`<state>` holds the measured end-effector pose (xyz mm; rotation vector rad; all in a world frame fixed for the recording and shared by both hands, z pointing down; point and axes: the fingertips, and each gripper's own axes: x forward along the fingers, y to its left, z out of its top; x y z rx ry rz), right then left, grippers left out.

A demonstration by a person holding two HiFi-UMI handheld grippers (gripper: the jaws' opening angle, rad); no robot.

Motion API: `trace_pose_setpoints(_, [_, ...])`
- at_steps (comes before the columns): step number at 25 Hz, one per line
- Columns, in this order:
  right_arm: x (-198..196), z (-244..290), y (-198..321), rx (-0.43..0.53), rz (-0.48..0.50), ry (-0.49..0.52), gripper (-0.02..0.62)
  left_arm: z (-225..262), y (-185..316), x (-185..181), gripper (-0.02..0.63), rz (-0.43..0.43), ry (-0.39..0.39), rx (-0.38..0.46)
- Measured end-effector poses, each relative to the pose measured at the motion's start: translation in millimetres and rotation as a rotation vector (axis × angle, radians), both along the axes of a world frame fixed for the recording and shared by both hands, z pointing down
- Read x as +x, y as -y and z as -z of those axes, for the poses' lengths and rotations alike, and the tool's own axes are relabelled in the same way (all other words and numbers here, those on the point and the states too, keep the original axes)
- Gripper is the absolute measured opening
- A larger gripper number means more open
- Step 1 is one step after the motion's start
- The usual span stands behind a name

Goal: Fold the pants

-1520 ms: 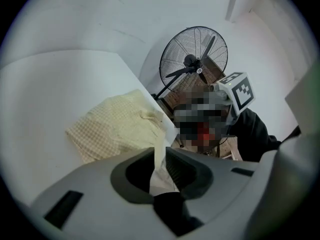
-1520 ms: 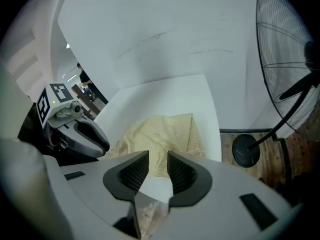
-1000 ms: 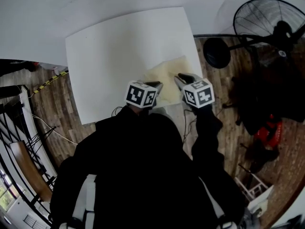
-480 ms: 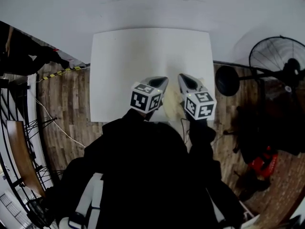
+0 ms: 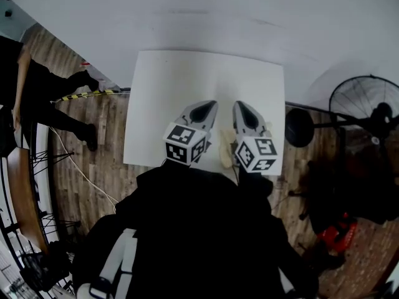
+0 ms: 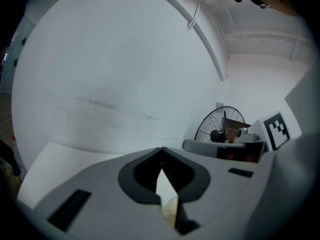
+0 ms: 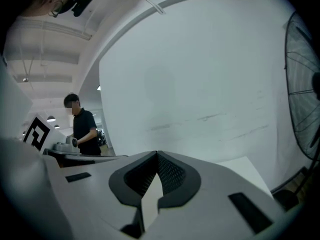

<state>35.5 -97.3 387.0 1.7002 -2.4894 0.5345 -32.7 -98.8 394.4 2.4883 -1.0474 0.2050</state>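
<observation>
Pants: one cream pair, one white counter, two hand-held grippers. The head view shows the cloth bunched just below and between them at the counter's near edge. The left gripper view shows only a sliver in the jaw gap. The left hand-held gripper pinches the pants. The right hand-held gripper, whose jaws have just been closing, pinches a pale strip of them too.

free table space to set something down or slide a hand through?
Bare: the table from its far and left edges in to the middle. Crowded: the near right edge, where the cream pants are bunched.
</observation>
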Motion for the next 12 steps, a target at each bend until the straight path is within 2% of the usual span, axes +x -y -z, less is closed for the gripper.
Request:
trace_pose_setpoints(8, [-8.0,7.0,-8.9,0.091,-0.049,-0.004,0.003,27.4,-1.6,-27.6,0.005,0.095,0.016,0.189])
trace_pose_setpoints(12, [-2.2,6.2,-6.4,0.097,-0.068,-0.012,0.004,33.4,-0.6,-32.1,0.005,0.108,0.019,0.233])
